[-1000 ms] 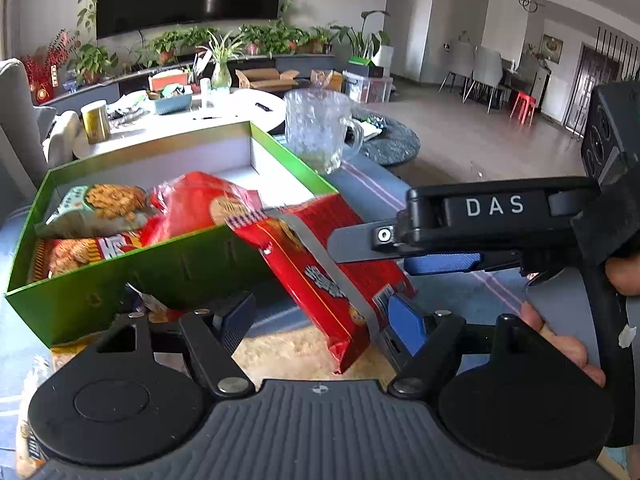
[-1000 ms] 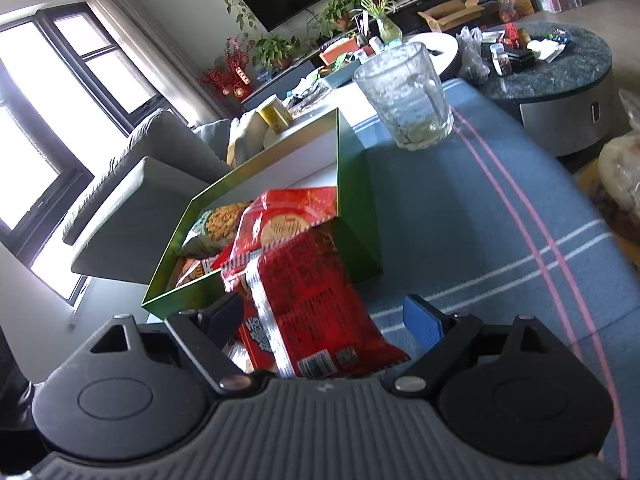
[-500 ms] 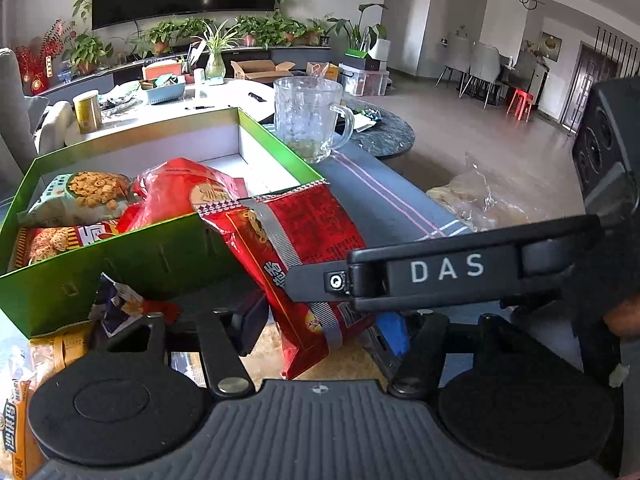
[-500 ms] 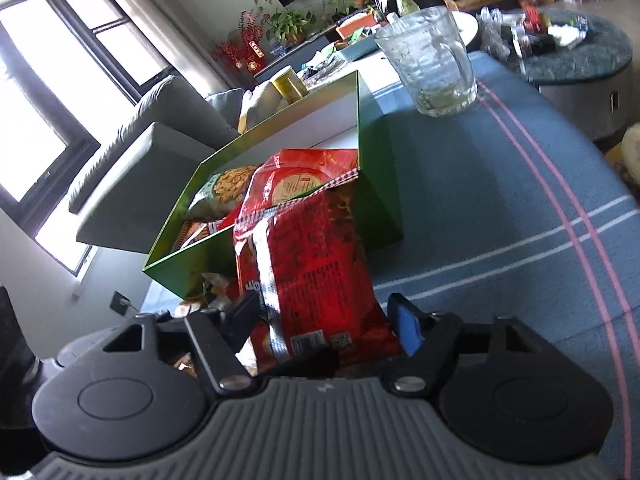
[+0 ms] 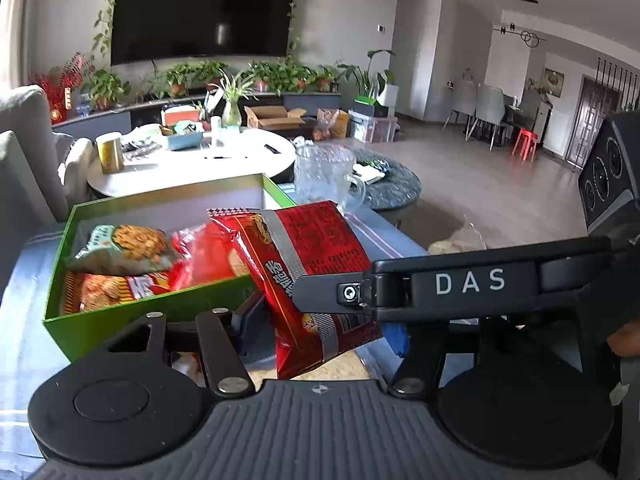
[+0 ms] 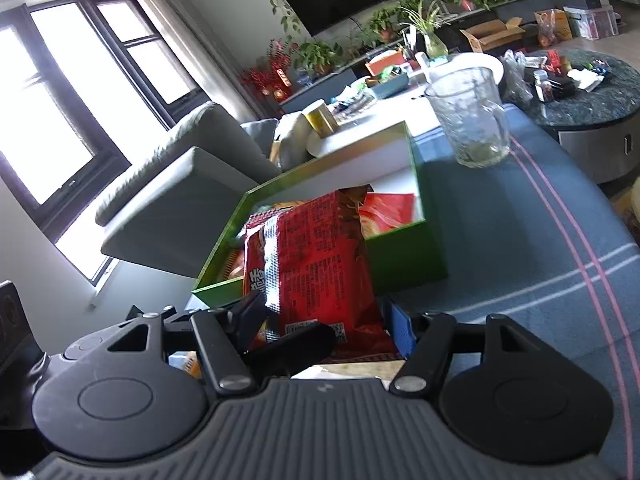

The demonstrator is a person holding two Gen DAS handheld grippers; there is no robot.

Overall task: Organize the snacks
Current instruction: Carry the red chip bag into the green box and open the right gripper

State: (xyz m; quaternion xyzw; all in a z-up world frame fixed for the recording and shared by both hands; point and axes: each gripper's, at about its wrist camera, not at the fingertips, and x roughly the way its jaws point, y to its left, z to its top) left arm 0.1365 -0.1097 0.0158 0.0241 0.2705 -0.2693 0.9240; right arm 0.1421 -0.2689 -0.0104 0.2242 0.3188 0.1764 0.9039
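Red snack bag (image 6: 316, 264) is rising off the cloth since a second ago, clamped in the right gripper (image 6: 324, 320), now hanging mid-frame over the green box (image 6: 404, 252) rim, nearly boxed, while the left gripper (image 5: 320, 332) is gaping idle

Glass mug (image 5: 325, 176) behind box (image 5: 160, 308) of snacks (image 5: 124, 248)

2 close wrist views, facing green box (image 5: 160, 312)
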